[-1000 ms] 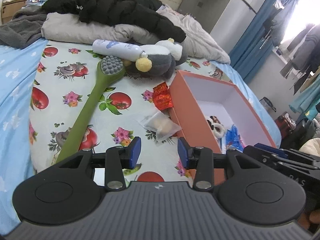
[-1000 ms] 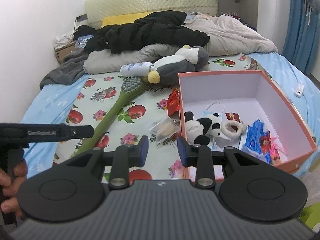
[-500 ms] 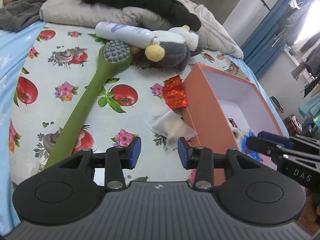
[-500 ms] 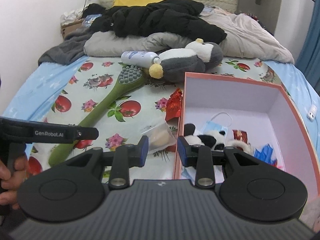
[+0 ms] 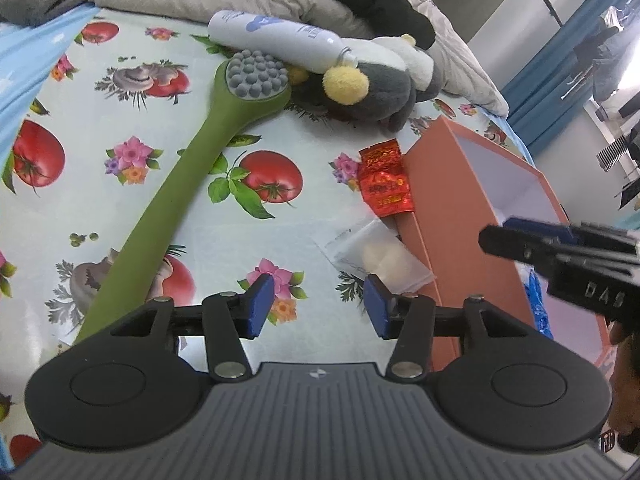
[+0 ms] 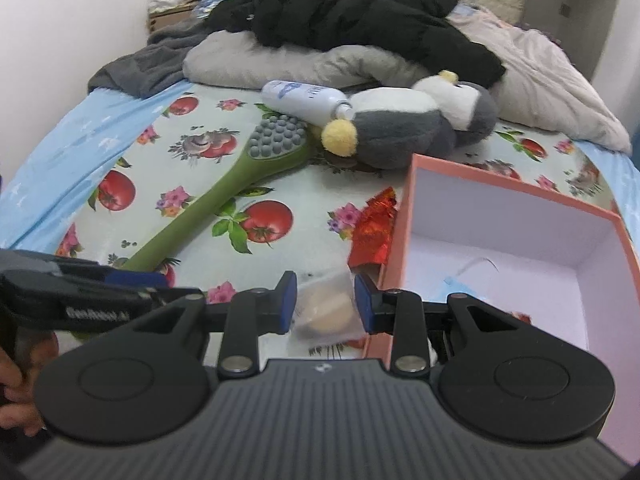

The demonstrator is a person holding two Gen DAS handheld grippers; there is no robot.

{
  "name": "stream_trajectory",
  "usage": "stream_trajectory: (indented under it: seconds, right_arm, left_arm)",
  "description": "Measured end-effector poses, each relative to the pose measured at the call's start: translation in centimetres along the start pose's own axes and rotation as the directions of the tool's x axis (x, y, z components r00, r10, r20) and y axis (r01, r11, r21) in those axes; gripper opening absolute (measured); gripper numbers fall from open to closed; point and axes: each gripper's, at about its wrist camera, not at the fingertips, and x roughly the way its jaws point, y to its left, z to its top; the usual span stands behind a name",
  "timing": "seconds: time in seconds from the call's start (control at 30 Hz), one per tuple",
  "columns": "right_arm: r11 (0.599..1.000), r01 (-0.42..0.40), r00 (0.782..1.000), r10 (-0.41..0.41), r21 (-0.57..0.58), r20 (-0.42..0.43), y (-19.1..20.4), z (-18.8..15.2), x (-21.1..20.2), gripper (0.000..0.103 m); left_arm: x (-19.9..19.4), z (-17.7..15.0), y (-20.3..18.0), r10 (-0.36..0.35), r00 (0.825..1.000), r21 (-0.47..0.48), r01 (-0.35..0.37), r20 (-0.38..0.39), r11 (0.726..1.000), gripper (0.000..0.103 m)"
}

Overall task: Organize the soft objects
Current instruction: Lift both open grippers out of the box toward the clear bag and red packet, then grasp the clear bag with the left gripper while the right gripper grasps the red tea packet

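Observation:
A grey and white plush penguin (image 5: pixel 372 84) (image 6: pixel 404 136) lies on the bed behind an open orange box (image 5: pixel 444 216) (image 6: pixel 516 216). A clear bag with a beige puff (image 5: pixel 380 256) (image 6: pixel 324 308) lies beside the box's left wall. My left gripper (image 5: pixel 318 306) is open and empty, low over the sheet just left of the bag. My right gripper (image 6: pixel 324 300) is open, its fingers either side of the bag in view, above it. A blue face mask (image 6: pixel 460 280) shows inside the box.
A long green massage brush (image 5: pixel 192 168) (image 6: pixel 224 200) lies diagonally on the sheet. A white bottle (image 5: pixel 276 36) (image 6: pixel 304 100) lies by the penguin. A red foil packet (image 5: pixel 384 182) (image 6: pixel 372 232) leans against the box. Black and grey clothes (image 6: pixel 352 20) are piled behind.
Both grippers have moved forward and down toward the bed. The bag and box now appear closer. The right gripper's fingers now frame the bag. Both stayed open.

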Motion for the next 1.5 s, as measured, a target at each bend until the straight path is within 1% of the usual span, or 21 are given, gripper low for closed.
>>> stream_trajectory:
  seconds: [0.07, 0.1, 0.13, 0.17, 0.2, 0.27, 0.33, 0.43, 0.57, 0.67, 0.83, 0.9, 1.03, 1.17, 1.23, 1.27, 1.3, 1.37, 1.4, 1.47, 1.5]
  right_arm:
    - [0.998, -0.009, 1.000, 0.009, -0.056, 0.002, 0.0, 1.0, 0.6, 0.035]
    - [0.996, -0.006, 1.000, 0.007, -0.093, 0.005, 0.0, 1.6, 1.0, 0.039]
    - [0.992, -0.002, 1.000, 0.003, -0.124, 0.008, -0.1, 2.3, 1.3, 0.044]
    - [0.989, 0.002, 1.000, 0.000, -0.150, 0.011, -0.2, 3.0, 1.7, 0.056]
    - [0.986, -0.001, 1.000, 0.003, -0.169, 0.012, -0.5, 3.8, 2.2, 0.062]
    - [0.980, -0.023, 1.000, 0.023, -0.196, -0.004, -1.2, 5.3, 3.2, 0.062]
    - [0.969, -0.051, 0.998, 0.043, -0.241, -0.038, -1.5, 6.5, 4.5, 0.062]
    - [0.925, -0.083, 0.993, 0.045, -0.370, -0.111, -1.1, 8.0, 6.9, 0.062]
    - [0.850, -0.148, 0.968, 0.021, -0.506, -0.249, -0.6, 9.6, 10.6, 0.062]
    - [0.808, -0.188, 0.941, -0.015, -0.558, -0.338, -0.2, 10.8, 13.4, 0.062]
    - [0.805, -0.258, 0.874, -0.042, -0.535, -0.485, -0.1, 12.2, 18.3, 0.062]
    - [0.807, -0.272, 0.835, -0.073, -0.524, -0.546, -0.2, 12.1, 20.1, 0.062]
    - [0.829, -0.279, 0.788, -0.091, -0.485, -0.609, -0.9, 11.7, 22.1, 0.062]
    - [0.825, -0.266, 0.778, -0.121, -0.498, -0.616, -1.1, 11.4, 22.6, 0.062]
    - [0.805, -0.249, 0.785, -0.158, -0.538, -0.600, -0.9, 11.0, 22.6, 0.062]
    - [0.807, -0.248, 0.785, -0.157, -0.536, -0.599, -1.0, 10.9, 22.6, 0.062]
    - [0.814, -0.246, 0.784, -0.152, -0.526, -0.602, -1.1, 10.8, 22.7, 0.064]
    - [0.824, -0.242, 0.786, -0.143, -0.512, -0.602, -1.4, 10.7, 22.9, 0.062]
    - [0.832, -0.250, 0.781, -0.129, -0.496, -0.611, -1.6, 10.7, 23.1, 0.062]
    - [0.840, -0.263, 0.777, -0.107, -0.475, -0.620, -1.7, 10.6, 23.4, 0.062]
    - [0.839, -0.264, 0.779, -0.105, -0.475, -0.618, -1.5, 10.6, 23.5, 0.062]
  left_arm:
    - [0.7, 0.0, 0.1, -0.006, 1.000, -0.012, 0.006, -0.002, 1.000, 0.061]
    - [1.2, 0.1, 0.1, 0.000, 1.000, -0.016, 0.000, -0.013, 1.000, 0.061]
    - [1.6, 0.3, -0.1, 0.005, 1.000, -0.012, -0.005, -0.021, 1.000, 0.061]
    - [2.0, 0.4, -0.2, 0.000, 1.000, -0.009, 0.000, -0.020, 1.000, 0.063]
    - [2.2, 0.5, -0.3, -0.011, 1.000, -0.015, 0.011, -0.015, 1.000, 0.064]
    - [2.7, 0.7, -0.2, -0.035, 0.999, -0.047, 0.035, 0.000, 0.998, 0.071]
    - [3.3, 1.0, -0.1, -0.056, 0.998, -0.076, 0.057, 0.011, 0.996, 0.072]
    - [4.4, 1.0, -0.2, -0.086, 0.996, -0.106, 0.087, 0.012, 0.991, 0.072]
    - [6.6, 0.7, -0.6, -0.113, 0.993, -0.129, 0.110, -0.022, 0.986, 0.072]
    - [7.8, 0.0, -1.1, -0.140, 0.989, -0.145, 0.132, -0.049, 0.981, 0.072]
    - [9.6, -0.6, -1.1, -0.196, 0.977, -0.241, 0.170, -0.088, 0.955, 0.072]
    - [10.0, -0.8, -0.8, -0.214, 0.973, -0.295, 0.180, -0.087, 0.938, 0.072]
    - [10.7, -0.7, -0.1, -0.261, 0.962, -0.385, 0.213, -0.076, 0.898, 0.072]
    - [11.6, -0.5, 0.2, -0.315, 0.945, -0.467, 0.241, -0.084, 0.851, 0.072]
    - [12.0, -0.6, 0.3, -0.340, 0.937, -0.513, 0.252, -0.083, 0.820, 0.072]
    - [12.4, -0.4, 0.2, -0.348, 0.934, -0.524, 0.256, -0.083, 0.812, 0.072]
    - [12.7, -0.4, 0.1, -0.333, 0.940, -0.537, 0.242, -0.077, 0.808, 0.071]
    - [12.9, -0.4, -0.1, -0.336, 0.939, -0.549, 0.244, -0.073, 0.800, 0.068]
    - [13.0, -0.5, -0.1, -0.334, 0.940, -0.554, 0.240, -0.074, 0.797, 0.065]
    - [13.3, -0.6, -0.2, -0.313, 0.946, -0.566, 0.213, -0.083, 0.796, 0.045]
    - [13.4, -0.7, -0.1, -0.310, 0.947, -0.574, 0.207, -0.086, 0.792, 0.041]
